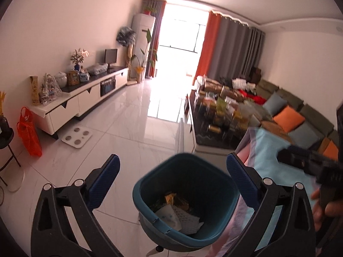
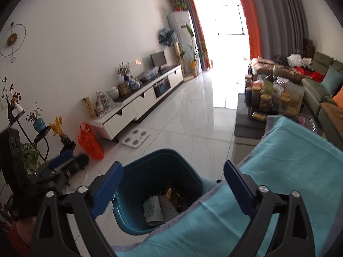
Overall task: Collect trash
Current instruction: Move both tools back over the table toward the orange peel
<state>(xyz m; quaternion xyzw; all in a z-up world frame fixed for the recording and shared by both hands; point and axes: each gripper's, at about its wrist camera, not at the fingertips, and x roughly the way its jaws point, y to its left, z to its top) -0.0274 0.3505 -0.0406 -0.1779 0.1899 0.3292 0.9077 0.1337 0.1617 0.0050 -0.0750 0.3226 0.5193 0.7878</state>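
Observation:
A teal plastic bin (image 1: 148, 187) (image 2: 137, 171) stands on the white tiled floor, beside a surface draped in a light blue cloth (image 1: 268, 147) (image 2: 289, 160). Inside it lie a white patterned paper piece (image 1: 169, 216) (image 2: 152, 211), a grey dotted sheet (image 2: 167, 208) and yellow-brown wrappers (image 1: 171, 197) (image 2: 171, 191). My left gripper (image 1: 173, 171) hangs open above the bin, nothing between its blue pads. My right gripper (image 2: 173, 177) is open too, over the bin's right edge and the cloth. The other gripper shows as a blurred dark shape at the side of each view (image 1: 310, 165) (image 2: 62, 165).
A low coffee table (image 1: 214, 143) crowded with jars and packets stands beyond the bin, with a green sofa (image 1: 300, 107) to its right. On the left are a white TV cabinet (image 1: 81, 102), an orange plastic bag (image 1: 29, 132), a white scale (image 1: 77, 136) and plant stands (image 2: 38, 132).

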